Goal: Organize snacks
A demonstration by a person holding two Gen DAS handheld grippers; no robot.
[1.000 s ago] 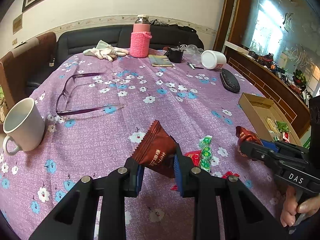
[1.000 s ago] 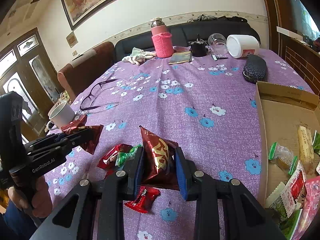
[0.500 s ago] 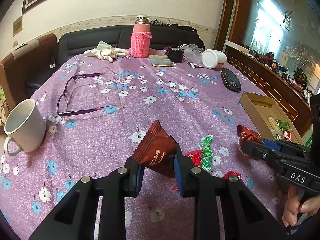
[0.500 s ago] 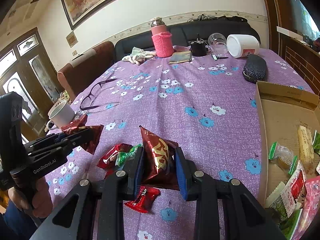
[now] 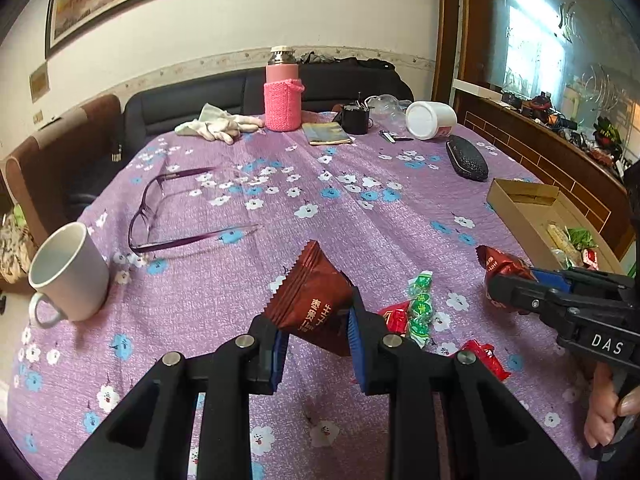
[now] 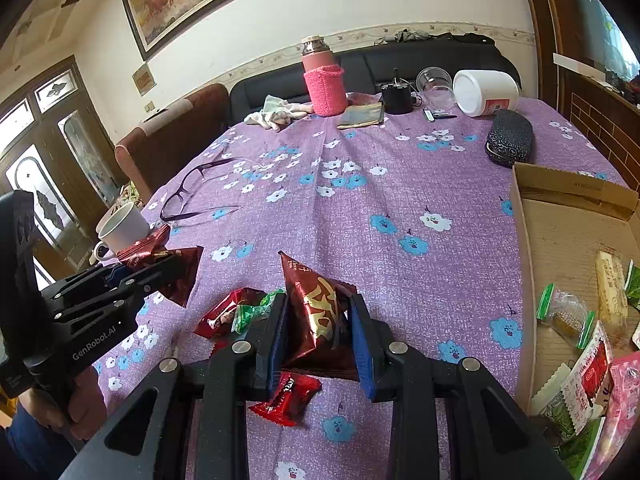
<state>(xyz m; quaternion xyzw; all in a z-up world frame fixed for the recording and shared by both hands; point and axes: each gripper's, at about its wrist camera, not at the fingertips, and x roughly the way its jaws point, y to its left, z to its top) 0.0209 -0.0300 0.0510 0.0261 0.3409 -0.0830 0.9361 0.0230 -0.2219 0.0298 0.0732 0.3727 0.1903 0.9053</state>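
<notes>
Left wrist view: left claw clamping brown snack packet, packet's lower edge hidden.

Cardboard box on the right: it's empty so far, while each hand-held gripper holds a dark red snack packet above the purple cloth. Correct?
Not quite. The cardboard box is not empty: the right wrist view shows several wrapped snacks already lying in it. The rest stands: the left hand-held gripper and the right hand-held gripper each hold a dark red snack packet above the purple cloth.
</notes>
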